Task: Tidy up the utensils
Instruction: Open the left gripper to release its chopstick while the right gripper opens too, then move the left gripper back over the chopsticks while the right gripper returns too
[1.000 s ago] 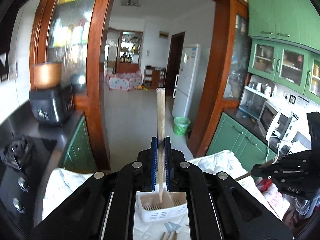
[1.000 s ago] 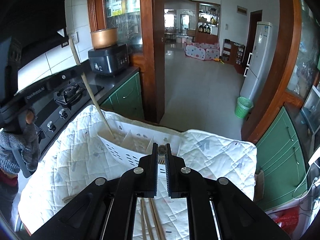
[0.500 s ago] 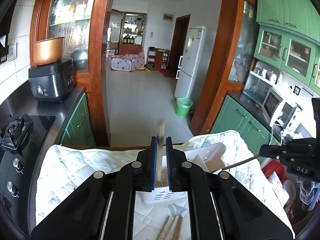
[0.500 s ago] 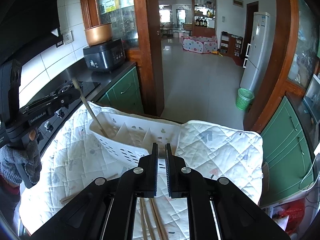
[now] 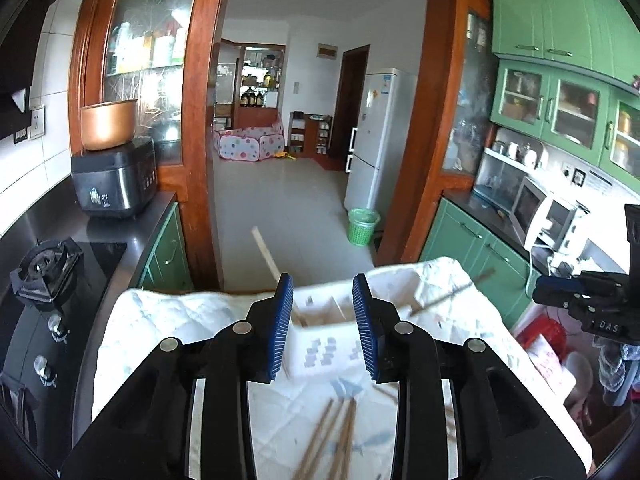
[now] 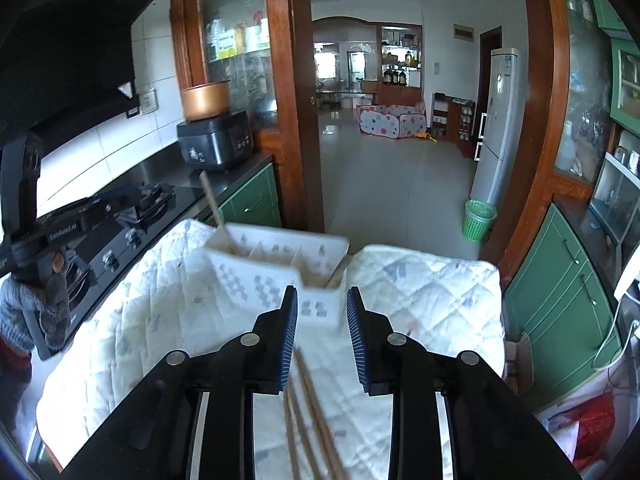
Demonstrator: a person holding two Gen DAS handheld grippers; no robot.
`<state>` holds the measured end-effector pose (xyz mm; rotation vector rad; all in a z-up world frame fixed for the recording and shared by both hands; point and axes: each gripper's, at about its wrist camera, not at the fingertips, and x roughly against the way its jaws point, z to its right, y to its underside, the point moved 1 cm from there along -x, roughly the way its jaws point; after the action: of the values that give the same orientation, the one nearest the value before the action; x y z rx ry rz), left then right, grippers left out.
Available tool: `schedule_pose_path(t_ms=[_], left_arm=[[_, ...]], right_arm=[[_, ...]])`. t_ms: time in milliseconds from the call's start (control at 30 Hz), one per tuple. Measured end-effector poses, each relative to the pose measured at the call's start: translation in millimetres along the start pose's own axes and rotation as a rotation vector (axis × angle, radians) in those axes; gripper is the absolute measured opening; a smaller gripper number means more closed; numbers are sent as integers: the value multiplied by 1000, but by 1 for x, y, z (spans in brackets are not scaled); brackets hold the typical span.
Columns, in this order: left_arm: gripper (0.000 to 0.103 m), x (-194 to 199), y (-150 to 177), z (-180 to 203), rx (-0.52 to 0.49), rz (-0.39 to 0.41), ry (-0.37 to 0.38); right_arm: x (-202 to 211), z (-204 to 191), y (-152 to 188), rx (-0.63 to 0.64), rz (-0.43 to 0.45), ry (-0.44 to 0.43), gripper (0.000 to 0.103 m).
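Firstly, left wrist view: the left gripper [image 5: 322, 320] is opening, nothing between its pads; a pale chopstick [image 5: 267, 255] leans in the white organizer [image 5: 328, 350]. "DAS" reads on the right gripper [image 5: 540, 292].

Right wrist view: right gripper [image 6: 322, 322] opening, empty, above loose chopsticks [image 6: 310, 400].

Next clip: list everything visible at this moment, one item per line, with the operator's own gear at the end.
Utensil caddy: one, white, on the quilted cloth.
Light chopstick: one, pale wood, leaning in the caddy's end compartment.
Dark chopsticks: several, brown, loose on the cloth, count blurred.
Quilted cloth: one, white, covering the work surface.
Rice cooker: one, black, counter.
Gas stove: one, black.
Waste bin: one, green, floor.
Fridge: one, white.
Left gripper: fingers opening, nothing between.
Right gripper: fingers opening, nothing between.
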<state>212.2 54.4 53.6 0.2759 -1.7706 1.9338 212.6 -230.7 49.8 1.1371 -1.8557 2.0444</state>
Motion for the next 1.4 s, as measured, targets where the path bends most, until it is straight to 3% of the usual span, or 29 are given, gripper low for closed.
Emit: schedule_pose_path(t_ms=[233, 433, 600, 933, 1133, 1400], left_arm=[[32, 20, 66, -1, 7, -82, 8], [32, 20, 128, -18, 41, -197, -10], [32, 20, 167, -32, 38, -269, -34], [32, 8, 209, -43, 10, -367, -67], [31, -5, 219, -46, -8, -399, -55], [30, -22, 221, -46, -48, -427, -55]], right_arm=[[9, -14, 91, -26, -54, -25, 25], [-9, -19, 166, -60, -147, -12, 25], [-27, -25, 205, -51, -208, 13, 25], [-53, -22, 236, -51, -273, 37, 18], [-54, -23, 234, -39, -273, 40, 11], [-55, -24, 234, -40, -274, 37, 11]])
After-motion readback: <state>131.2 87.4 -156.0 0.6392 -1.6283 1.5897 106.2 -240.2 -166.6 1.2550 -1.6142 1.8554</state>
